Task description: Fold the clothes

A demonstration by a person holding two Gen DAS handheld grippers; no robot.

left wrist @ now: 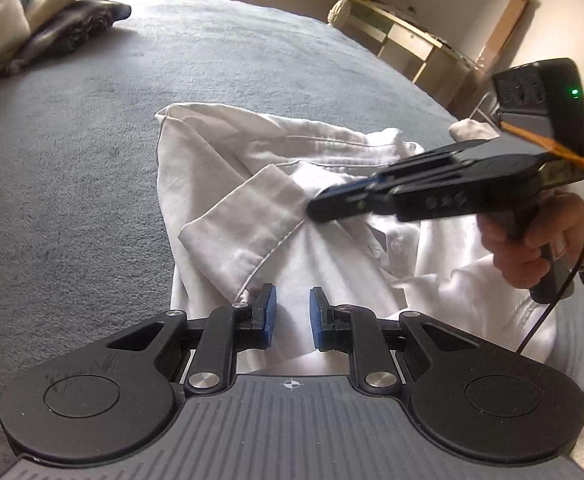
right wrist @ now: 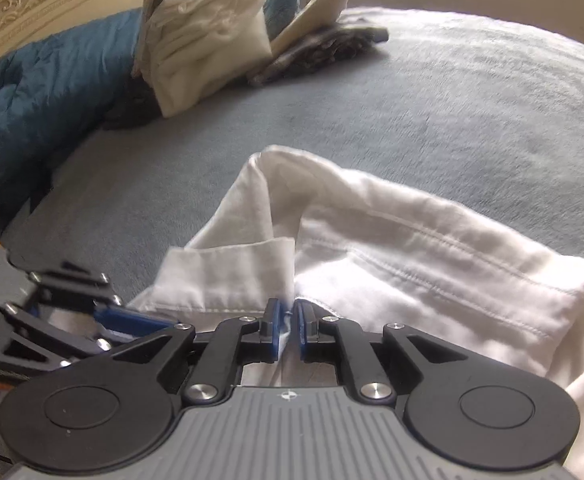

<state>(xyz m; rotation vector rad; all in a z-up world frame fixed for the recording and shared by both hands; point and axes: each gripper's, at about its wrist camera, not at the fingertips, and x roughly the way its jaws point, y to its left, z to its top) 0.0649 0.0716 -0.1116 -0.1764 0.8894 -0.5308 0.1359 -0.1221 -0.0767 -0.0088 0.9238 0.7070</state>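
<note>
The white shirt (left wrist: pixel 292 184) lies rumpled on the grey bed cover (left wrist: pixel 92 160), near my edge of the bed, its collar and button placket showing and 1 cuffed sleeve (left wrist: pixel 244 224) laid across the body. I judge the folding as partly along at most: the cloth is bunched with loose ridges, not a flat squared packet, so smoothing and the main folds look to be left. Whether that sleeve is folded in on purpose or just fell there, I cannot tell.

My right gripper (right wrist: pixel 290 316) has its blue pads nearly together, pinching a thin edge of the shirt by the cuff. From the left wrist view it reaches in level from the right, tips at the sleeve, with the person's hand (left wrist: pixel 531 244) wrapped round the handle. My left gripper (left wrist: pixel 293 312) hangs low over the shirt's near part with its pads apart and nothing between them.

Further off, a pile of other clothes (right wrist: pixel 212 40) sits at the far side, beside a blue duvet (right wrist: pixel 44 100)
</note>
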